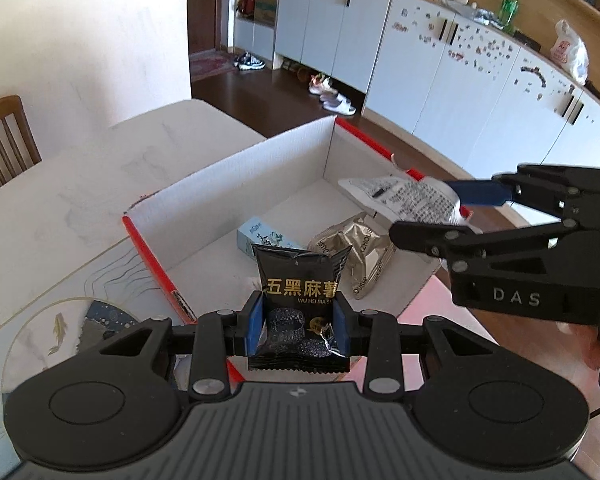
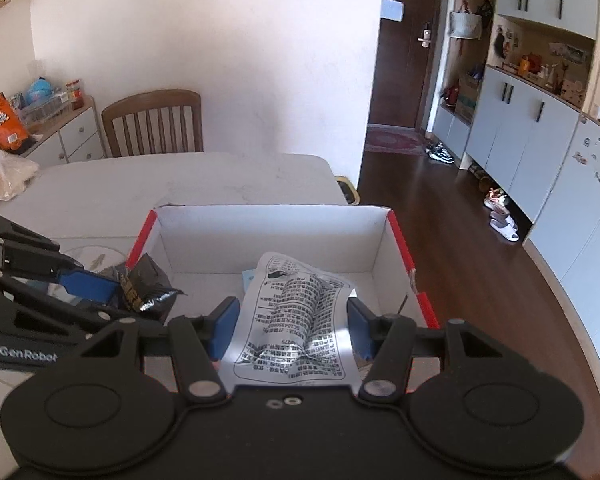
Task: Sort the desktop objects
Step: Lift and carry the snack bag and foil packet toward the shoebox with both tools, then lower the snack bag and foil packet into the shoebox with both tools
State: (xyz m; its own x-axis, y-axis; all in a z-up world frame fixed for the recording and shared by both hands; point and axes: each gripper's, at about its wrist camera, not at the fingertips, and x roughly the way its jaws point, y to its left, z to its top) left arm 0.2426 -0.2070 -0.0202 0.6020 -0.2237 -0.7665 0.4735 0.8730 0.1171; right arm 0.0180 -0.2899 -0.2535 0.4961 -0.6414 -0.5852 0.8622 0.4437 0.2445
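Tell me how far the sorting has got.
Done: a light blue carton and a gold packet already lie in the white box. In hand: the left gripper clamps a black snack packet; the right gripper holds a white printed packet over the box. Left: drop both in.

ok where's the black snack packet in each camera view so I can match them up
Left wrist view: the black snack packet sits bottom centre, pinched in the left tool.
Right wrist view: the packet is at the left edge, mid-height, partly hidden behind the left tool's blue pad.
Shared landmark: the red-edged cardboard box, ahead of both tools.
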